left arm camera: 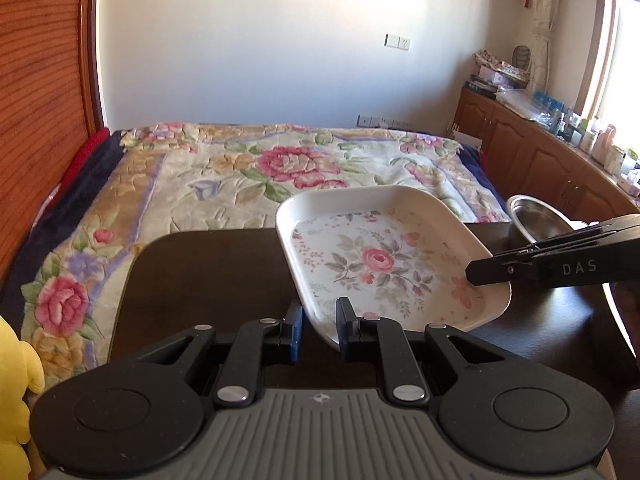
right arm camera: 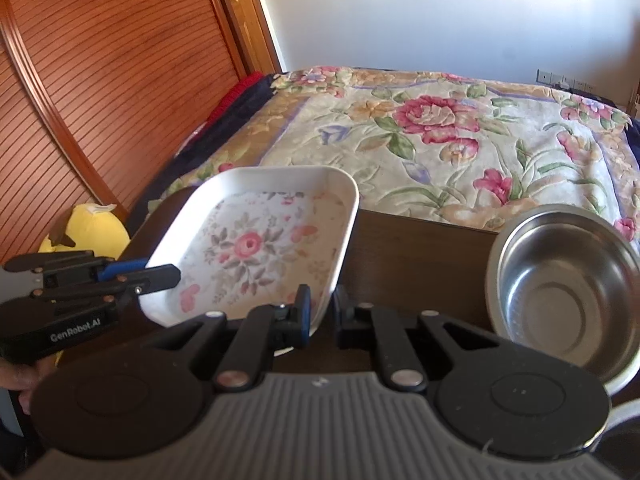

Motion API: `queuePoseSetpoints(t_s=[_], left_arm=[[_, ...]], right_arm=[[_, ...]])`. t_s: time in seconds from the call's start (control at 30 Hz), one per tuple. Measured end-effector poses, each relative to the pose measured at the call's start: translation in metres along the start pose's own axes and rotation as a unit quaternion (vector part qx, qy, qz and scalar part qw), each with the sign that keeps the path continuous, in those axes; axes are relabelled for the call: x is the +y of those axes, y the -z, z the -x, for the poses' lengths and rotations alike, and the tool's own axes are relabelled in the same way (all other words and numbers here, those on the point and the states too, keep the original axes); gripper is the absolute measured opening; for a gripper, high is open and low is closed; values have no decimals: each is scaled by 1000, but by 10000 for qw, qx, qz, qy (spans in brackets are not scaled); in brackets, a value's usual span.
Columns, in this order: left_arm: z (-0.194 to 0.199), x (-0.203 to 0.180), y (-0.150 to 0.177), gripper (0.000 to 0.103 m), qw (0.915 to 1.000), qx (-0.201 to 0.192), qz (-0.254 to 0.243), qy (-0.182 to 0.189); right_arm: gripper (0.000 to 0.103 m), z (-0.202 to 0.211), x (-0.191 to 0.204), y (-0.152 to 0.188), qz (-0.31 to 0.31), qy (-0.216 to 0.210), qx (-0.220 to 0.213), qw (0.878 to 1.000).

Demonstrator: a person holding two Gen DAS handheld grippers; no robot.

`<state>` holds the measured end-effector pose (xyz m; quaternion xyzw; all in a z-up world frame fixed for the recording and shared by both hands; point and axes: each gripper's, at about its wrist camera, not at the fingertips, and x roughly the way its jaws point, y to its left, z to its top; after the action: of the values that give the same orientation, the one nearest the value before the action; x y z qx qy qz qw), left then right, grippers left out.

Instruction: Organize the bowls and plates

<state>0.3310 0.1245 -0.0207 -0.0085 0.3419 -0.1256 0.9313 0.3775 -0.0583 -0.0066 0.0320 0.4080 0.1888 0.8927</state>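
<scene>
A white rectangular plate with a rose print (left arm camera: 384,264) hangs slightly tilted over the dark table (left arm camera: 200,272). My left gripper (left arm camera: 320,330) is shut on its near left rim. My right gripper (left arm camera: 474,274) reaches in from the right and pinches the plate's right rim. In the right wrist view the plate (right arm camera: 256,248) has its rim between the fingers of my right gripper (right arm camera: 323,314), and my left gripper (right arm camera: 172,272) clamps the opposite edge. An empty steel bowl (right arm camera: 560,280) stands on the table to the right of the plate and shows again (left arm camera: 536,220) behind the right gripper.
A bed with a floral blanket (left arm camera: 280,164) lies just beyond the table's far edge. A yellow plush toy (right arm camera: 88,228) sits at the left by the wooden sliding door (right arm camera: 100,80). Wooden cabinets (left arm camera: 540,152) with clutter line the right wall. A pale rim (right arm camera: 624,412) shows beneath the bowl.
</scene>
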Motion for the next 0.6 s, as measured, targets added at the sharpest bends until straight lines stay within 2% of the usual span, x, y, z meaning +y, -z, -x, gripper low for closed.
queuePoseSetpoints(t_s=[0.6], left_arm=[[67, -35, 8, 19, 9988, -430, -226, -10]], right_arm=[[13, 65, 3, 20, 61, -90, -504, 9987]])
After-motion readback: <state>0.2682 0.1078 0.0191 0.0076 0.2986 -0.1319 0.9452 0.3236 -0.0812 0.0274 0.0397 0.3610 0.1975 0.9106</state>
